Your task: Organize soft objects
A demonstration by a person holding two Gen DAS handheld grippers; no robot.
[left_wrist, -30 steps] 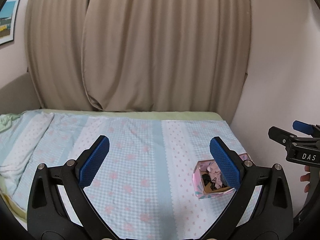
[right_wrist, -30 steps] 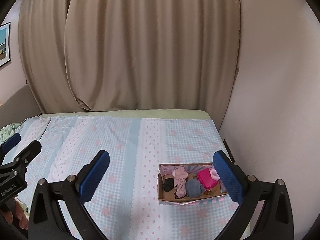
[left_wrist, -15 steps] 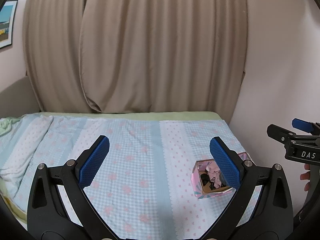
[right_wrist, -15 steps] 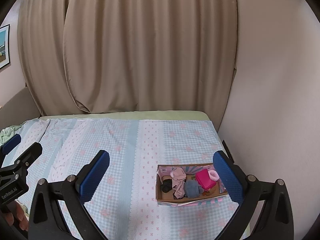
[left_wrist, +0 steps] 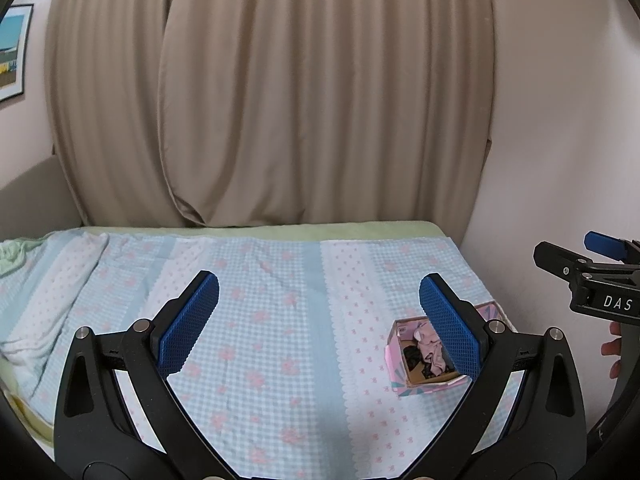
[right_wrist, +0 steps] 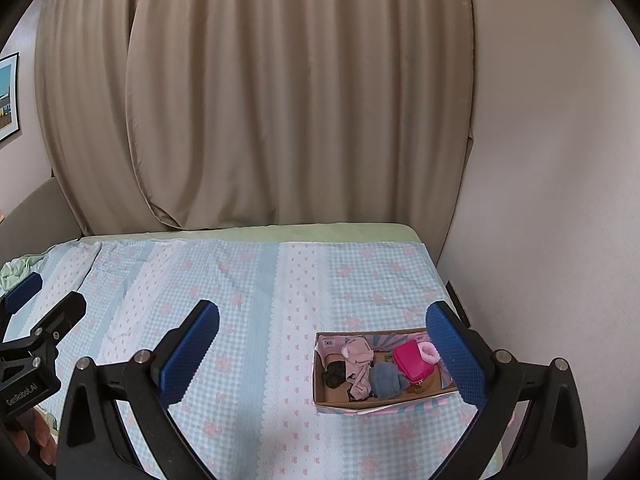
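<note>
beige curtains hang behind the bed. we hold our left gripper and right gripper wide open and empty above it. the box of soft items sits near the wall.

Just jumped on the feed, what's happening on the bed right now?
A person holds two tongs above the bed; both the left tongs and the right tongs are open and empty. A box sits near the wall, holding a pink sock, a grey piece, a dark piece and a magenta pouch. Nothing is gripped.
</note>
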